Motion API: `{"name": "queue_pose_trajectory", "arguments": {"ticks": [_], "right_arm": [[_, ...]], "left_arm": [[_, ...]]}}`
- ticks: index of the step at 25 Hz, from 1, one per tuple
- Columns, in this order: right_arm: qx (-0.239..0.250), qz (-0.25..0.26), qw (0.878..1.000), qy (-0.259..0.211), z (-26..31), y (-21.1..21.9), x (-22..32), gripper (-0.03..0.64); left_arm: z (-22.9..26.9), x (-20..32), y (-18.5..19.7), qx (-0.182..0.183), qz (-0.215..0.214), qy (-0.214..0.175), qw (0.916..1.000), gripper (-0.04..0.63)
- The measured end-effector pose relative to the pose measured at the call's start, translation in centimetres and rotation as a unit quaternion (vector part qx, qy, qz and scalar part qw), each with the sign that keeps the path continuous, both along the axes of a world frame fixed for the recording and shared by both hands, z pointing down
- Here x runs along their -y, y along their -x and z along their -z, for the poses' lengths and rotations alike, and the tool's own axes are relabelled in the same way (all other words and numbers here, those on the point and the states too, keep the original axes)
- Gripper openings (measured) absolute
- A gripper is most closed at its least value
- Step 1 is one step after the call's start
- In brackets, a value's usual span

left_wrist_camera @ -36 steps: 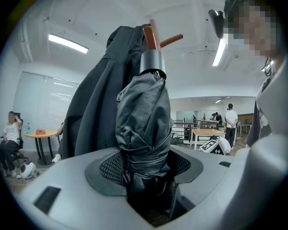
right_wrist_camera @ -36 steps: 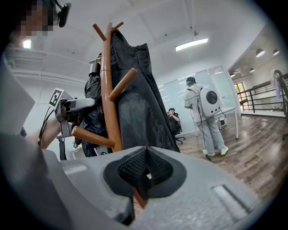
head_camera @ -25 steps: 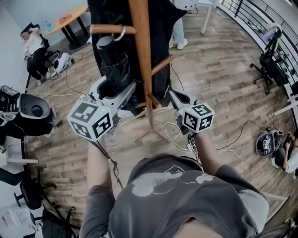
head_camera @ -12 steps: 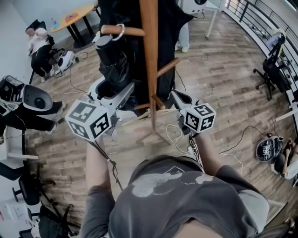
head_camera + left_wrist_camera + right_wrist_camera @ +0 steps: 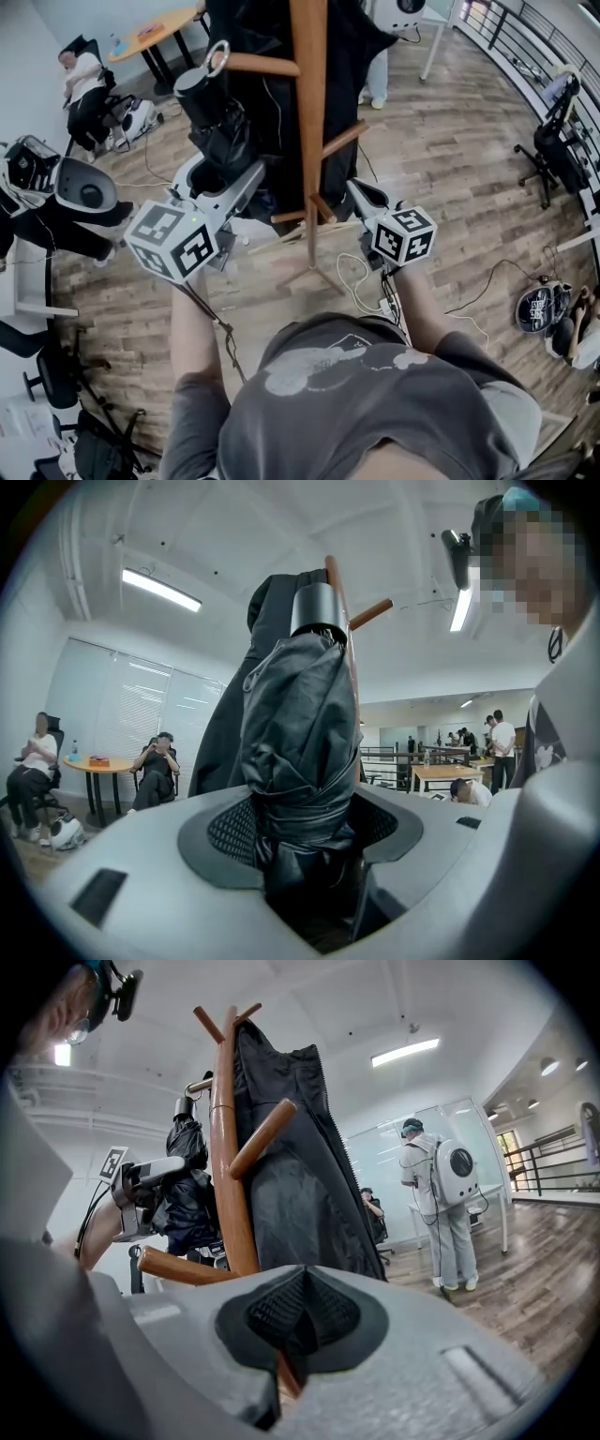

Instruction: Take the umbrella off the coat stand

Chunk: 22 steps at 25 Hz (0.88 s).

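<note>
Left gripper view: blk folded umbrella (image 5: 298,714), strap-bound, clamped in L gripper (image 5: 305,841); R gripper (image 5: 298,1324) pinches peg (image 5: 287,1380).

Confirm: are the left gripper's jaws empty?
No: the left gripper is closed on the folded black umbrella, with its pads pressing it from both sides.

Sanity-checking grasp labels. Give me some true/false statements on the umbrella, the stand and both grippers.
The left gripper is clamped on the umbrella. True.
The umbrella is opened out. False: it is folded.
The umbrella's ring sits on a peg of the coat stand. True.
The stand carries no clothing. False: a black coat hangs on it.
The right gripper holds the umbrella. False: its jaws are together, with no umbrella between them.
</note>
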State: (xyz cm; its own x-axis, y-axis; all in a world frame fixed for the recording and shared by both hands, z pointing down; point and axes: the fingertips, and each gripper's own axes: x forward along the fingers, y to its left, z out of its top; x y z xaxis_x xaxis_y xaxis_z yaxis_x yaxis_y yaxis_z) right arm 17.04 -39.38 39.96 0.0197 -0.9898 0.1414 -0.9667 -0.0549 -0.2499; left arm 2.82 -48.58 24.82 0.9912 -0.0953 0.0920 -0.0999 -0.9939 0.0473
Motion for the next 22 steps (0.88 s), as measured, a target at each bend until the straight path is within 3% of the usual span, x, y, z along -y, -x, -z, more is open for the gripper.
{"name": "queue_pose_trajectory", "arguments": {"ticks": [8,22], "right_arm": [[0.003,0.02,1.0,-0.006,0.3,-0.7,0.5,-0.002],[0.011,0.072,0.997,-0.011,-0.2,-0.1,0.6,-0.002]], "left_arm": [[0.2,-0.1,0.4,0.002,0.031,-0.003,0.9995,0.276],[-3.1,-2.0,3.1,0.01,0.095,0.034,0.9948,0.276]]}}
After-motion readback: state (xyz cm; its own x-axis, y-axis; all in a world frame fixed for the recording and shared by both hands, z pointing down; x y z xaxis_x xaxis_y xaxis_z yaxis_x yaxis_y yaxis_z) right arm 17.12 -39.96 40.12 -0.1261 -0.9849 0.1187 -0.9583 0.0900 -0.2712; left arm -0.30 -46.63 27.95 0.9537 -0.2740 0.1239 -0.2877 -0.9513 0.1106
